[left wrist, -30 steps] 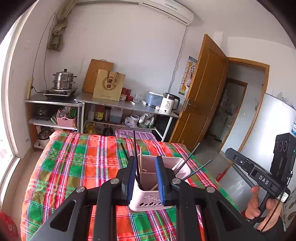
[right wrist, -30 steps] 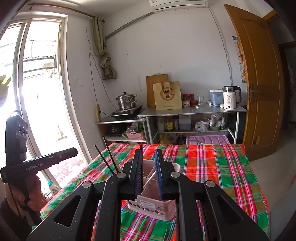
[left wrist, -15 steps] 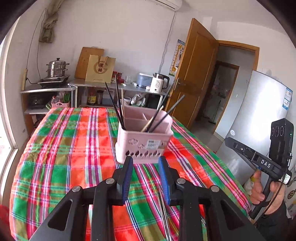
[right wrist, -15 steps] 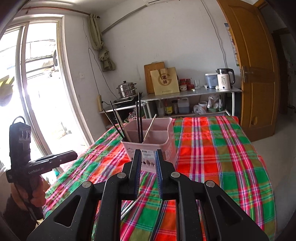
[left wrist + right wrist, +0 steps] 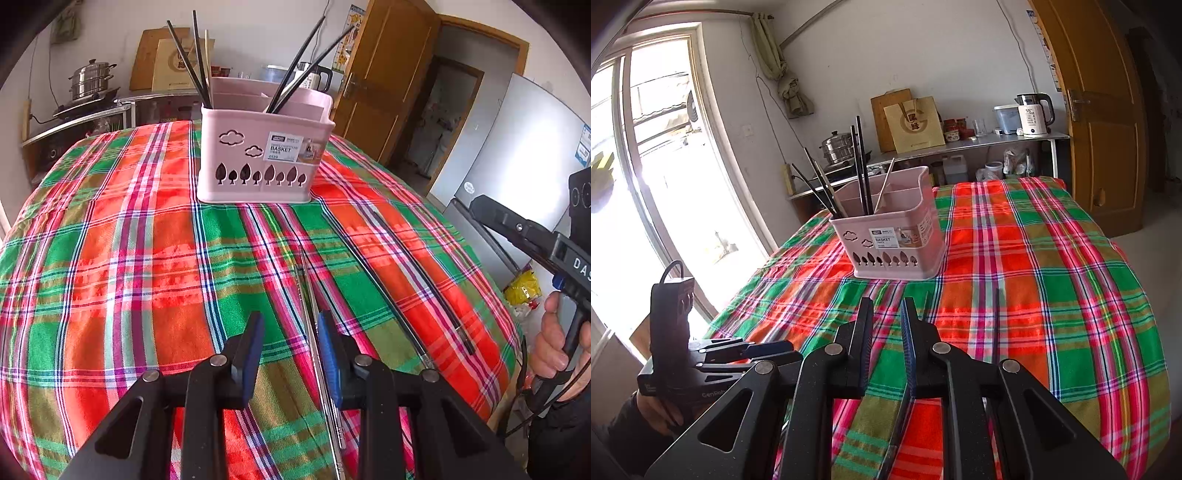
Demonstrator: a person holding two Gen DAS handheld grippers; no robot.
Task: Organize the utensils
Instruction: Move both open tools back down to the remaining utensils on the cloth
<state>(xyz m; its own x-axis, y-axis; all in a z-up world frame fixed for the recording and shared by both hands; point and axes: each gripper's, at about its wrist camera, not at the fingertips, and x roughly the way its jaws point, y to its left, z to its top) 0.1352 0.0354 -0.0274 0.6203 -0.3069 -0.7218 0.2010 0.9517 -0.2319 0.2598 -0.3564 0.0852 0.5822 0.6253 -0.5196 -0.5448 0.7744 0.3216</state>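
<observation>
A pink utensil basket (image 5: 258, 155) stands on the plaid tablecloth (image 5: 122, 258) with several dark chopsticks (image 5: 188, 62) upright in it; it also shows in the right wrist view (image 5: 897, 240). A pair of silver chopsticks (image 5: 314, 325) lies on the cloth, running under the right finger of my open, empty left gripper (image 5: 291, 343). Two dark chopsticks (image 5: 417, 280) lie to their right. My right gripper (image 5: 886, 332) is open and empty, low over the cloth, with dark chopsticks (image 5: 996, 317) lying just right of it.
The other hand-held gripper shows at the right edge of the left wrist view (image 5: 546, 251) and at the lower left of the right wrist view (image 5: 713, 358). Shelves with a steamer pot (image 5: 838, 147) and a kettle (image 5: 1034, 114) stand behind the table. A wooden door (image 5: 1108, 110) is at the right.
Both grippers have pulled back from the basket and dropped low over the cloth. The loose chopsticks now lie close under the fingers. Both stay open.
</observation>
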